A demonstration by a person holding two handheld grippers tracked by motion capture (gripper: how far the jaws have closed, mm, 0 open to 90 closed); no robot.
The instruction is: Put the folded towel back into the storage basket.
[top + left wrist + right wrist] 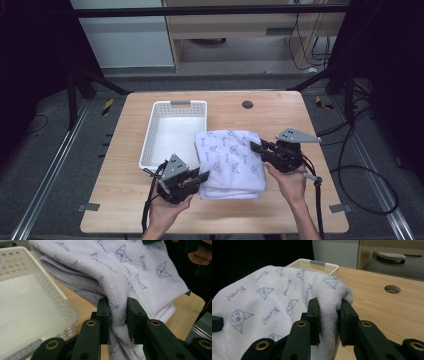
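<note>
The folded towel (230, 157) sits mid-bench (280, 210), at 3 o'clock from the basket (175, 132). The left gripper (200, 178) pinches its 7 o'clock corner; the right gripper (256, 147) clamps its 3 o'clock edge, cloth bunched between both sets of jaws.

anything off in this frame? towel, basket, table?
Nothing damaged or spilled. The folded towel is bunched where each gripper pinches it: left gripper at its near left corner, right gripper on its far right edge. One towel corner overlaps the rim of the empty white basket. The table has a round hole, apparently a built-in port.
</note>
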